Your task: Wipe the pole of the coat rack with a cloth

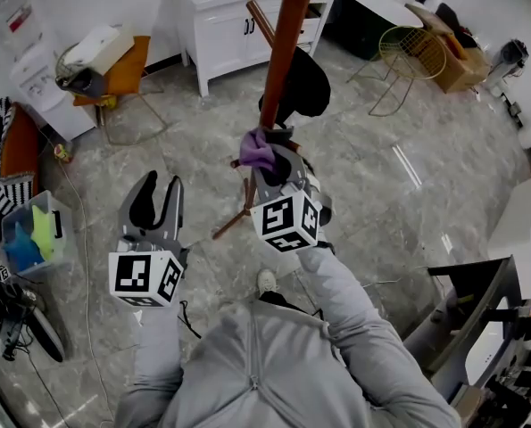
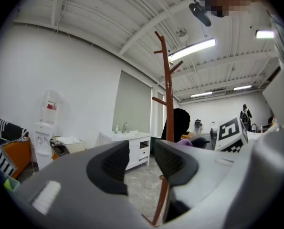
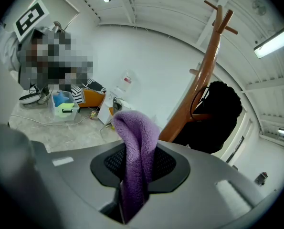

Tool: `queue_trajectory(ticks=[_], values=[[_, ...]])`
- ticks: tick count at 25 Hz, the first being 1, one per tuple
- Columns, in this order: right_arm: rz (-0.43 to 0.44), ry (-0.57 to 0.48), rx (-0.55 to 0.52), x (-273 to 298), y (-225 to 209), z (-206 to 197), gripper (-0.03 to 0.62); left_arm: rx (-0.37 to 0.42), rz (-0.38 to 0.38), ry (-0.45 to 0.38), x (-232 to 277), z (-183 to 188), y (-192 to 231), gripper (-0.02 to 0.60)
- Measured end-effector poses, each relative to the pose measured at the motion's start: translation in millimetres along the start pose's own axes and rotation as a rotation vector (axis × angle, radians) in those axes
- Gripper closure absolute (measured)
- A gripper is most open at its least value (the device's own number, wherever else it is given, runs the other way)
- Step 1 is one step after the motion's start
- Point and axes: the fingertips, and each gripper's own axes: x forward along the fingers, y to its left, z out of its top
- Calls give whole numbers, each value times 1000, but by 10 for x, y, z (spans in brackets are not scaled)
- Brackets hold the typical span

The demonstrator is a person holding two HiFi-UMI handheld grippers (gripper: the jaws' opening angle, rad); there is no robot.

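The right gripper [image 1: 274, 169], held forward, clamps a purple cloth [image 1: 257, 150] just beside the rack's brown pole [image 1: 281, 47]. The left gripper [image 1: 156, 190] hangs lower, jaws parted and empty. A black coat [image 1: 308, 86] hangs behind the pole.

The pole [image 1: 286, 43] runs off the head view's top edge, and the cloth [image 1: 258, 150] may touch it, too close to tell.

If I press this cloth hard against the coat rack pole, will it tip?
Possibly: the coat rack is tall and slender on thin splayed legs. The black garment hung on one side probably unbalances it. The soft-looking purple cloth should slide along it.
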Motion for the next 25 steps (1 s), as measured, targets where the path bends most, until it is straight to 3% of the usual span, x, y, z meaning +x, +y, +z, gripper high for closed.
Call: queue_trajectory(ticks=[15,25], values=[[33,33,88,-342,243,-280,514,-4,-8,6,-71,-31,-38,410],[-46,-60,170,-1029,2,-97,514,-13,-39,21,-53,-113,-146,410]])
